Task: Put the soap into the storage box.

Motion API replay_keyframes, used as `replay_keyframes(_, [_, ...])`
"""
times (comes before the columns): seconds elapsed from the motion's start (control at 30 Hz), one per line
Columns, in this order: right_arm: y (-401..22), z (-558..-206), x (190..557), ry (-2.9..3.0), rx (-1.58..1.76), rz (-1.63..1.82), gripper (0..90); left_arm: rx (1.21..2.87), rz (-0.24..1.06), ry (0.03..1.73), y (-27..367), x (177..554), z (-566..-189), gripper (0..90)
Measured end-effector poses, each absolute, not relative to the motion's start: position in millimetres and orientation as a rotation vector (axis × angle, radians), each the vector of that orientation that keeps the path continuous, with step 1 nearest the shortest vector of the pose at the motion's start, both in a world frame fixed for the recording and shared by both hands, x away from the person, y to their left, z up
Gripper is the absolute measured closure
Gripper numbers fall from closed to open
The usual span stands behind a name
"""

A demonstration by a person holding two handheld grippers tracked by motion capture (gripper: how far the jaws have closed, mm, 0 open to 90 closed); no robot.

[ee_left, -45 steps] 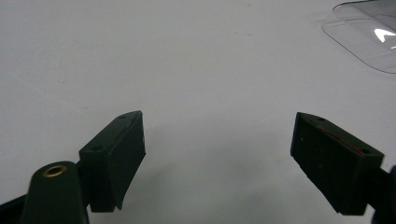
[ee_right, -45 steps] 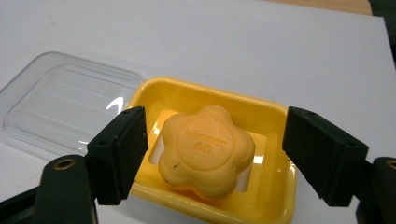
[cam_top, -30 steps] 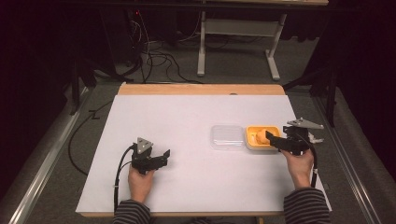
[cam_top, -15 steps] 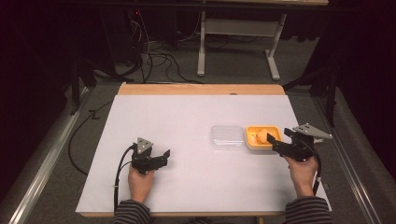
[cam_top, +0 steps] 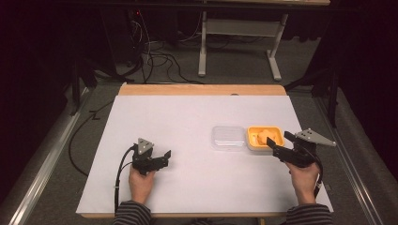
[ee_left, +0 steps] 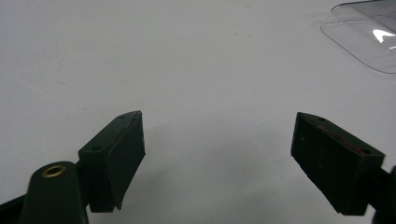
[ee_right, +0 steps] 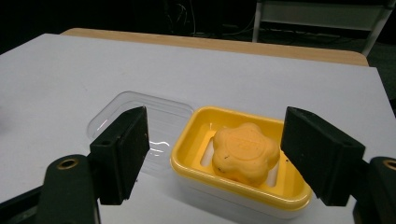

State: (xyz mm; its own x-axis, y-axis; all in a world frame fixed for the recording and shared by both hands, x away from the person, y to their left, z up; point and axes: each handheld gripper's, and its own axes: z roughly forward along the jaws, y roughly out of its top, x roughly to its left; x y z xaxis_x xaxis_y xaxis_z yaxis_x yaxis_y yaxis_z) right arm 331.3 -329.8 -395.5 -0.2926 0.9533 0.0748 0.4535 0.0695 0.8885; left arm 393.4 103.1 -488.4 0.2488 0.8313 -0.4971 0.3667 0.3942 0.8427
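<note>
your right hand-held gripper (cam_top: 280, 145) had drawn back toward the right edge of the frame, off the yellow soap dish (cam_top: 265, 138), so the soap (ee_right: 246, 152) stayed ungrasped. its jaws stood half spread, holding nothing. the clear lid (cam_top: 228, 137) lay beside the dish on the tabletop (cam_top: 187, 117).

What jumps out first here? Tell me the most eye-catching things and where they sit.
The brightest thing is the yellow soap dish at the right of the white table, with an orange flower-shaped soap lying in it. Its clear lid lies flat beside it, on the dish's left in the high view. The right gripper sits just at the dish with its jaws open and nothing between them, while the left gripper rests over bare table.
</note>
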Motion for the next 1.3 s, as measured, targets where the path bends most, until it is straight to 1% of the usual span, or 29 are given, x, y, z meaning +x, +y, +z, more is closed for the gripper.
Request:
replay_keyframes(0.67, [-320, -393, 312, 1.812, 1.339, 1.234, 24.4, 1.195, 0.452, 1.346, 103, 393, -489, 18.2])
replay_keyframes(1.3, [-312, -399, 301, 1.855, 1.338, 1.255, 25.3, 1.195, 0.454, 1.346, 103, 393, -489, 18.2])
